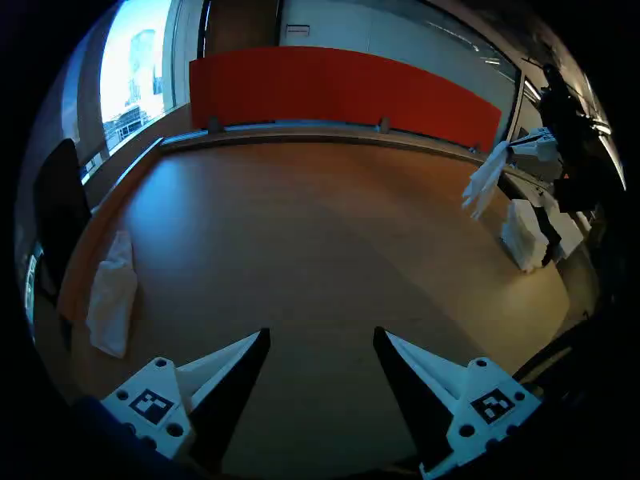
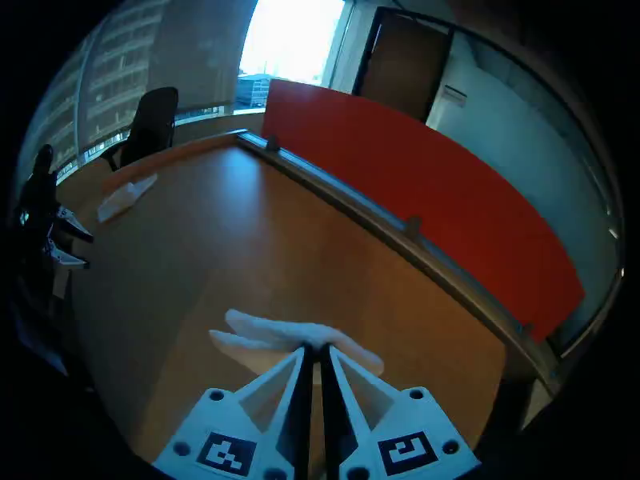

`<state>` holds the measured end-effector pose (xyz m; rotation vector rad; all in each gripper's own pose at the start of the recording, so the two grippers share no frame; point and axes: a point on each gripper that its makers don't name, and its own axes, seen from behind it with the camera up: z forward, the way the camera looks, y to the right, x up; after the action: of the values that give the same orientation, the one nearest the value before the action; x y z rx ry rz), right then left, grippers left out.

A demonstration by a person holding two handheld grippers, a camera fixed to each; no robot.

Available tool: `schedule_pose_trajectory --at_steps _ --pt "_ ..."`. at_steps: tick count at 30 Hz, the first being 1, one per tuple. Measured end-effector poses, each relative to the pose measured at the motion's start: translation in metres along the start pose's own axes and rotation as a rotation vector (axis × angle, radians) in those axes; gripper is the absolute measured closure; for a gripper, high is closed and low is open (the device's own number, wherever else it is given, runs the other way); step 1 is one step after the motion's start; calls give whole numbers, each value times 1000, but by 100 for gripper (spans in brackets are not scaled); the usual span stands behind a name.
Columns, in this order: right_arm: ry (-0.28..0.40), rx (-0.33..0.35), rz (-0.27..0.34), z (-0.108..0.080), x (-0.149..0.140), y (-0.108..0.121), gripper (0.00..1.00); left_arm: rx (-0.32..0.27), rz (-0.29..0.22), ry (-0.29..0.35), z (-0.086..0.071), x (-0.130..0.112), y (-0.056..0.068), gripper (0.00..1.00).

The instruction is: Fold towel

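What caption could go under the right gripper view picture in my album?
The right claw pinches a white towel over a wooden table, beside a red divider.

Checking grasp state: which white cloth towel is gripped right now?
The white cloth towel pinched in the right gripper, dangling above the wooden table. The crumpled towel beside the black chair lies loose; the left gripper is open.

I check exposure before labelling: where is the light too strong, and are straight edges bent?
Left gripper view: the window is blown out, the table is dim, and the red partition curves. Right gripper view: the window is also white glare, and the towel is clearly visible.
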<state>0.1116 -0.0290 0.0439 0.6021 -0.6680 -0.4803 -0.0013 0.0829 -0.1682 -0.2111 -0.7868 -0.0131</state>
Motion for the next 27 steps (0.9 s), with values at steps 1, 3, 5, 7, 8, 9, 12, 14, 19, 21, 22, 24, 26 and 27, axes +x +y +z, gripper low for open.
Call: schedule_pose_trajectory --at_steps 1,3,5,7,8,9,12,14,19,21,22,24,26,27 --pt "-6 -7 0 -3 -3 6 94 -2 1 0 0 0 1 4" --pt "-19 -22 -1 -8 -10 18 94 -6 4 0 1 1 4 4" --pt "-32 -35 -2 -14 -17 30 94 -9 6 0 2 2 7 4" --pt "-44 -51 -2 -20 -23 43 94 -12 10 -2 3 3 10 4" --pt "-49 -59 -2 -22 -26 49 94 -13 12 -2 4 3 11 4" --pt "-55 -69 0 -26 -29 56 94 -14 14 -3 5 3 13 4" --pt "-67 -94 10 -34 -36 75 94 -17 21 -4 7 5 17 4" --pt "-73 -104 20 -39 -40 86 94 -19 24 -4 8 6 20 4" --pt "-90 -132 38 -52 -52 111 94 -25 31 -6 11 7 27 4" --pt "-99 -142 42 -56 -58 119 94 -26 35 -7 12 8 29 4" --pt "-105 -146 43 -59 -62 123 94 -26 37 -8 12 8 30 4" --pt "-116 -154 45 -64 -69 130 94 -27 40 -9 13 9 32 4" --pt "-128 -161 47 -68 -76 135 94 -29 42 -10 13 9 34 4" --pt "-134 -164 48 -70 -79 137 94 -30 42 -11 14 10 35 4"
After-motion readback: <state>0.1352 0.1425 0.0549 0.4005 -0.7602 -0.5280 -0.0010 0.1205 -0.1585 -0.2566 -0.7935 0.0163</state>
